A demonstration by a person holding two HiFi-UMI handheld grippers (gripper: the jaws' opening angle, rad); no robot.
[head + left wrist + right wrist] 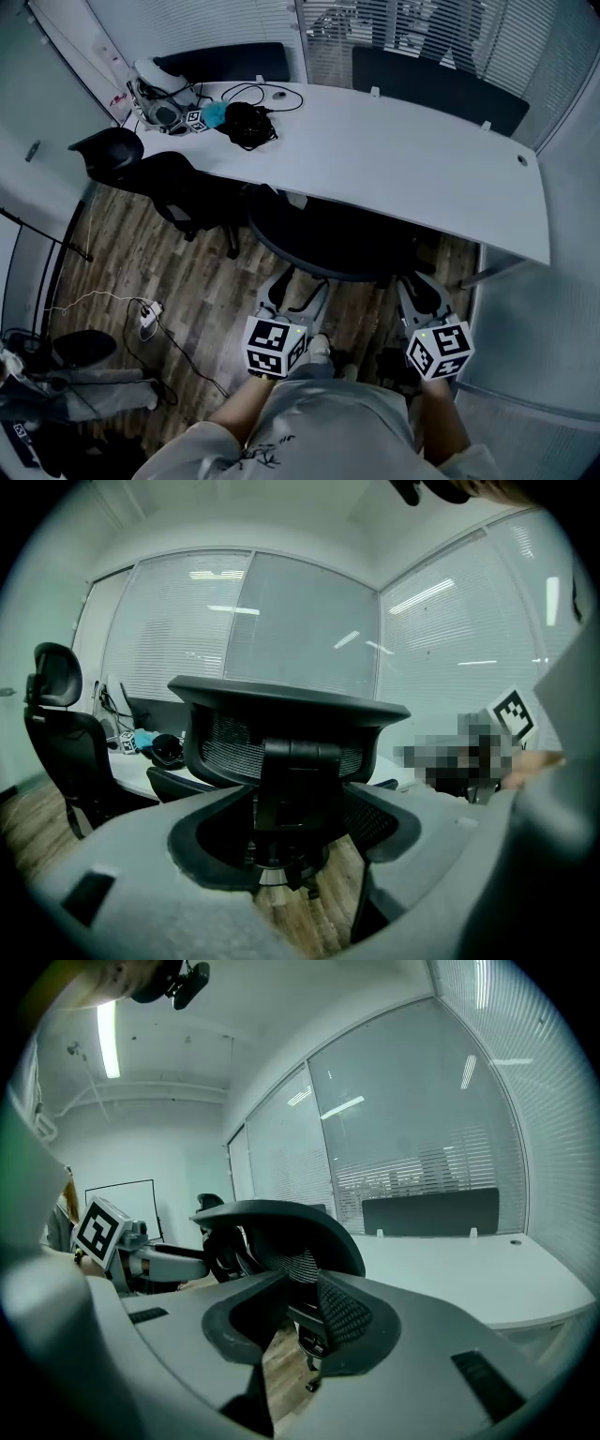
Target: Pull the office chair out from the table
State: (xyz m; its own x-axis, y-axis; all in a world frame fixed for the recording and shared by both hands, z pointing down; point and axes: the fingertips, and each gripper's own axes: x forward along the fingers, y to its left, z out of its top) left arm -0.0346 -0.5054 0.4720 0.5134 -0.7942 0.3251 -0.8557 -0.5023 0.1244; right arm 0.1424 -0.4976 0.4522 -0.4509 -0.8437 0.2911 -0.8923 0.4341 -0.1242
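A black mesh office chair [330,242] stands with its seat tucked under the white table [403,159], its curved back towards me. My left gripper [284,286] is just behind the left part of the backrest rim. Its jaws stand wide apart, and in the left gripper view the chair's backrest [281,733] and spine lie beyond the open left gripper [281,860], untouched. My right gripper [419,291] is behind the right end of the rim. In the right gripper view the right gripper [286,1330] shows a narrow gap, with the mesh edge of the chair [305,1269] just past it, not pressed.
A second black chair [169,187] stands left of the table. A headset [161,103], a black pouch [249,124] and cables lie on the table's far left. A power strip [150,315] and bags [66,380] lie on the wood floor at the left. Glass walls close in at the right.
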